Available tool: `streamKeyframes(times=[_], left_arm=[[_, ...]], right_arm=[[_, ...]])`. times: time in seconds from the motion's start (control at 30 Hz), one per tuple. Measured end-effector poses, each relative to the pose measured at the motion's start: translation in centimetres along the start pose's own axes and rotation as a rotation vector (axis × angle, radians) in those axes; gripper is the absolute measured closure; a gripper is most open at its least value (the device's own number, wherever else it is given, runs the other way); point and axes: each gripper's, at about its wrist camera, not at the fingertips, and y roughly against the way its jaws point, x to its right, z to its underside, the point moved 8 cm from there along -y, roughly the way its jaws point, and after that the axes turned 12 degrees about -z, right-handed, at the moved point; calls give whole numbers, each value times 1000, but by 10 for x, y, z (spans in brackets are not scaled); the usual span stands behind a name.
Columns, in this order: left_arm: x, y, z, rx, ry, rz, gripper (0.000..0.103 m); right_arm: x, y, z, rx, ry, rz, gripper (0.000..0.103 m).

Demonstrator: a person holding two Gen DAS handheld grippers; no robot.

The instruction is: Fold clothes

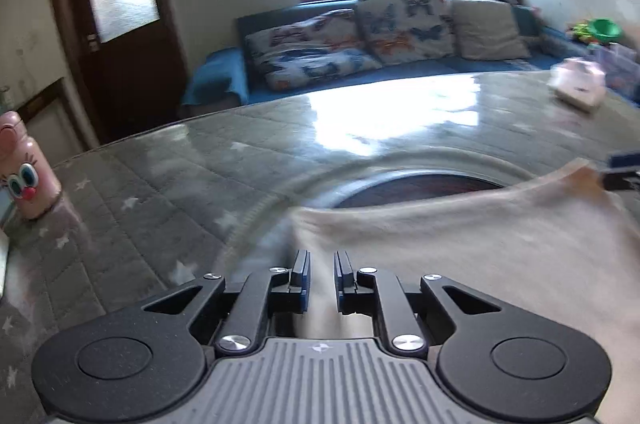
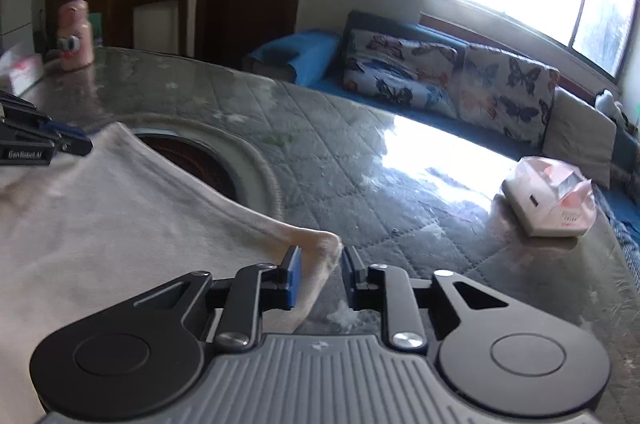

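Observation:
A cream garment (image 1: 460,256) lies spread on the grey quilted table (image 1: 160,192), its far edge sagging over a round dark recess (image 1: 420,186). In the left wrist view my left gripper (image 1: 322,260) stands open at the garment's left corner; cloth runs under and between the jaws, but neither pad presses it. In the right wrist view my right gripper (image 2: 320,256) is open too, with the garment's (image 2: 120,224) right corner loose between its fingers. Each gripper shows in the other's view: the right one (image 1: 624,172) and the left one (image 2: 60,140).
A pink bottle with cartoon eyes (image 1: 24,172) stands at the table's left end, beside a box (image 2: 24,72). A wrapped tissue pack (image 2: 548,200) sits at the right end. Beyond the table is a blue sofa with butterfly cushions (image 1: 360,36), under a window.

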Motion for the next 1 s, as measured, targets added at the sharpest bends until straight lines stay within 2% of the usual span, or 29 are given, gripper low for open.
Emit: streamKeyframes(times=[0.2,0.43,0.6,0.87,1.0], left_arm=[[25,60,33,8,-62,140,89],[38,107,72,-4,-105,264,89],[32,138,88,9,-92,377,89],[15,174,135,-1,-188,398,88],[6,187,124,50,-191,366,85]], right_arm=[[-57,35,16,-16,58,-152,68],[-135,49,54,-77,199,-282,66],[-179,64,67,-79,246,-388,66],[-219,93,80,-69,335,-472,66],[-218,101,69,2,307,-444,67]])
